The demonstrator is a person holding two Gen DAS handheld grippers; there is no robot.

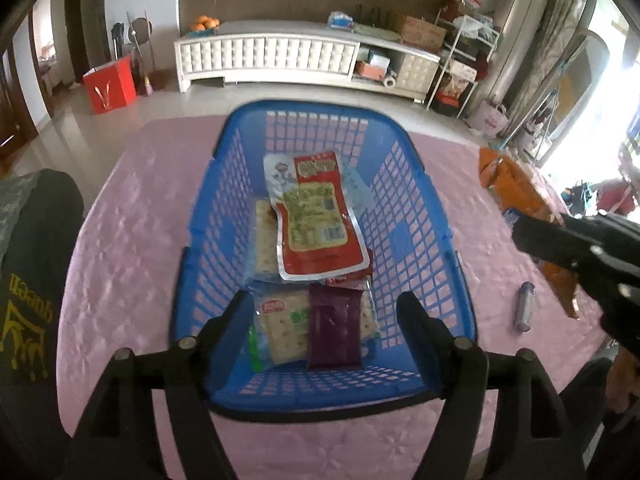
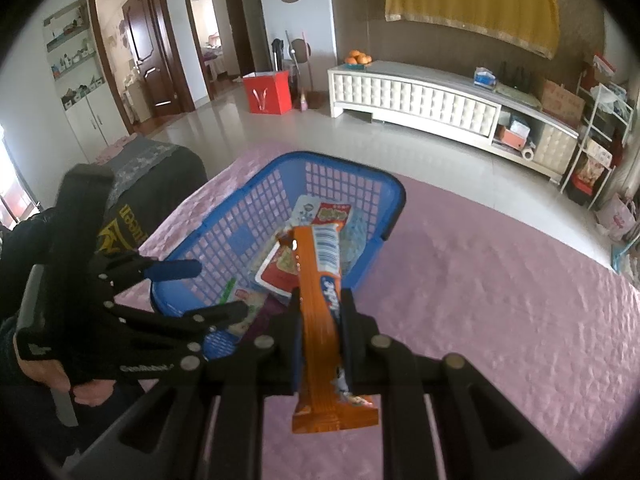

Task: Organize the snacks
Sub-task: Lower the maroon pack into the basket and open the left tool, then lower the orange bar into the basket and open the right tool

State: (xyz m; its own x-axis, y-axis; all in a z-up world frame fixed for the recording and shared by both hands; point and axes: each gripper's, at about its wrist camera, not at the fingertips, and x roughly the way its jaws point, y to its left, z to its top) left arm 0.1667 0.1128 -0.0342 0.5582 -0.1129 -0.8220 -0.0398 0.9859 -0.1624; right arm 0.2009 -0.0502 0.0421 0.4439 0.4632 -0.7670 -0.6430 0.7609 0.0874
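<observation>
I am working in a home, in its living room. I see a long white TV cabinet [image 2: 416, 96] with a plate of oranges [image 2: 358, 58] on it, wooden doors [image 2: 146, 76] to other rooms, a tiled floor [image 2: 400, 148] and a pink quilted cloth [image 2: 500, 300] over the table.

Blue perforated plastic basket [image 1: 408, 216], smooth with a slight sheen; glossy red-and-white foil-edged snack pouch [image 1: 316, 216]; shiny long orange plastic wrapper [image 2: 320, 320], creased; matt black plastic gripper fingers [image 1: 420, 320]; pink quilted cloth table cover [image 1: 128, 240], softly lustrous; polished pale floor tiles [image 2: 280, 128]
</observation>
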